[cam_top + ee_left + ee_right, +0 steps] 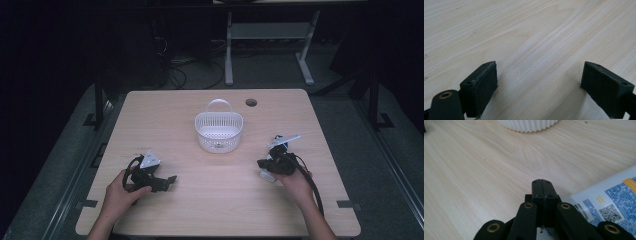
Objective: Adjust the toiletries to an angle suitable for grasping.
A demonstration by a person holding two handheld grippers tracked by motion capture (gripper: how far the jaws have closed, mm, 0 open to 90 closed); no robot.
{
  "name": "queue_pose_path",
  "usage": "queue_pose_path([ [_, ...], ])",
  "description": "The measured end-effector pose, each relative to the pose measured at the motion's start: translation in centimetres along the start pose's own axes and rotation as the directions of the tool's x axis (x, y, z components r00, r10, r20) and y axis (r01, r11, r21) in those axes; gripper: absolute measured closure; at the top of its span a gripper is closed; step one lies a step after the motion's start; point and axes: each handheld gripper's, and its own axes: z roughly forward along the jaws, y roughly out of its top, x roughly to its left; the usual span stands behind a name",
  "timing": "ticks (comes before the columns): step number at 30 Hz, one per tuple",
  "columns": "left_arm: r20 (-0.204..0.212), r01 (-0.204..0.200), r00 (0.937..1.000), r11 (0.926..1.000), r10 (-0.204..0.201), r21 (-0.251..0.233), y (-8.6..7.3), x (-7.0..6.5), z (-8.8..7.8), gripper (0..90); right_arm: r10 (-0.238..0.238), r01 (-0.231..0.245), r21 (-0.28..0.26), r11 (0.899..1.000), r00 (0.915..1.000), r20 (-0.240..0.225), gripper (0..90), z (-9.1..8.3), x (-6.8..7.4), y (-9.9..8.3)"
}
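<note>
A white slotted basket (pixel 218 131) with a handle stands at the middle of the wooden table (pixel 220 210). At the left, my left gripper (pixel 168 180) rests low over the table in a hand; in the left gripper view its jaws (pixel 539 72) stand wide apart with bare wood between them. My right gripper (pixel 262 163) is at the right, held in the other hand and pointing toward the basket (pixel 529 125). Its pads (pixel 542 187) are pressed together with nothing between them. A white packet with blue print and a QR code (pixel 609 195) lies flat on the table just beside it.
A round cable hole (pixel 251 102) sits in the table behind the basket. Cables and the legs of another table (pixel 229 50) are on the floor beyond the far edge. Black cables trail from both grippers toward the person.
</note>
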Motion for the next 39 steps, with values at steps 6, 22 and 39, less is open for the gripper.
queue_pose_path([
  [6,0.000,-0.001,1.0000,1.0000,0.001,0.000,0.0,0.0,0.0,13.3,0.018,-0.018,-0.004,1.000,0.9998,0.001,89.6,-0.9,-0.2,-1.1],
  [22,0.001,0.000,1.0000,1.0000,0.000,0.001,0.0,0.0,0.0,13.3,0.025,-0.025,0.018,1.000,0.9995,0.020,89.6,-2.9,-0.9,-3.4],
  [39,0.001,-0.004,1.0000,1.0000,0.004,0.003,0.0,0.0,0.0,13.2,0.065,-0.065,0.004,0.998,0.9977,0.021,89.5,-4.2,-2.3,-5.2],
])
